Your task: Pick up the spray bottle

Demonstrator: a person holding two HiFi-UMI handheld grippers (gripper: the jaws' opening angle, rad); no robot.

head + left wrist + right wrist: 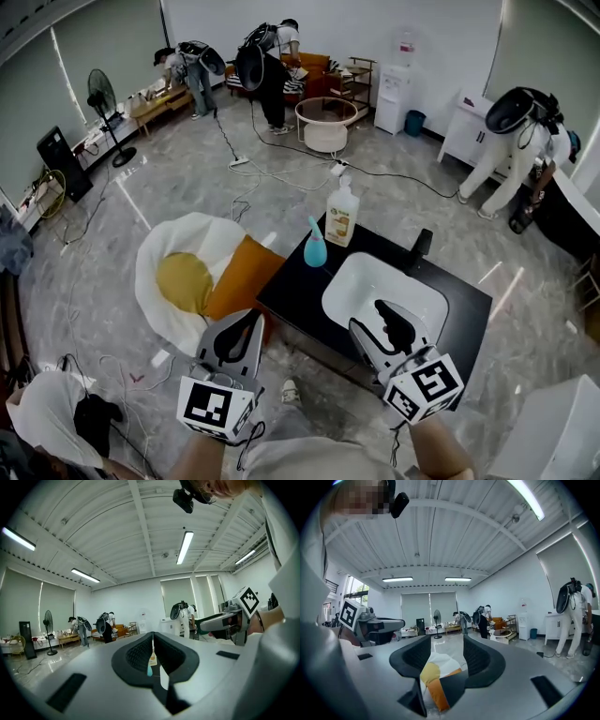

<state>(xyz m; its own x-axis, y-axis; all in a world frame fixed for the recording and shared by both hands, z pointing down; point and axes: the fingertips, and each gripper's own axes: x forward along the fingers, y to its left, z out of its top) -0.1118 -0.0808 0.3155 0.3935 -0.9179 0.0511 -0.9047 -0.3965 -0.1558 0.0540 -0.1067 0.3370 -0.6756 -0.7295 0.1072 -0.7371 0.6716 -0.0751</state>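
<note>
Nearest, 2 claws hang side by side at the near edge of the black counter [469, 309]. Left claw [251, 319] sits short of the white basin [361, 272], off its near-left side. Its jaws are drawn together at the tips and hold nothing, and through the slit between them its own view lines up on the spray bottle [149, 670]. Right claw [384, 311] hovers over the basin's near part, jaws spread wide and empty. Its view frames the white-and-yellow beanbag [440, 662], so it points left of the basin, not at the bottle. Beyond the basin's far-left corner the teal spray bottle stands upright on the counter, long axis vertical, well apart from both claws. Just behind it, farther from the basin, stands a pump bottle [342, 214]. Both claws look about equally near; the left is aimed but would have to open first.
</note>
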